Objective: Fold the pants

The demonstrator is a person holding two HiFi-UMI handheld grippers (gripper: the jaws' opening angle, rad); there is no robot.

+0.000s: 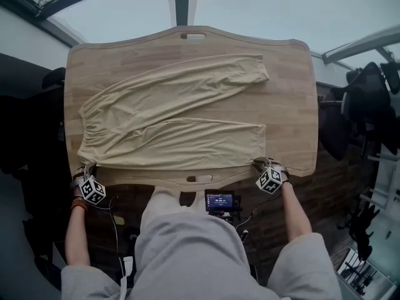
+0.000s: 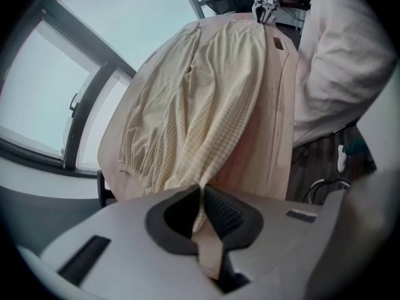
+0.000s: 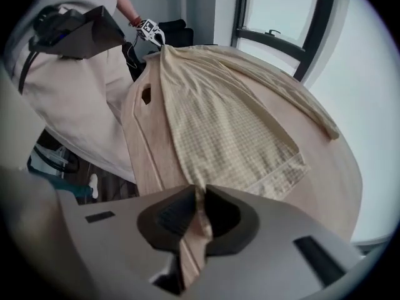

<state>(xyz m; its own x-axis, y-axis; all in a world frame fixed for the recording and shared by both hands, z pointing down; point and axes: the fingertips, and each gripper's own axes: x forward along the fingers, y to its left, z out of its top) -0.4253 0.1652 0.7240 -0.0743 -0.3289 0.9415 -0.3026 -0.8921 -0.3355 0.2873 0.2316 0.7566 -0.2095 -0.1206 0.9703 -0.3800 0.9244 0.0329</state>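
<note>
Across the wooden counter (image 1: 294, 99), beige pants (image 1: 175, 120) are lying flat; the left claw (image 1: 86, 169) is pinching their waistband corner and the right claw (image 1: 265, 165) is pinching the near leg's hem.

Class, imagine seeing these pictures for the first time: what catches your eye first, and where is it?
Pale yellow pants lie spread across the wooden table, legs pointing right in the head view. At the near edge the left gripper pinches the waistband corner and the right gripper pinches the near leg's cuff.
</note>
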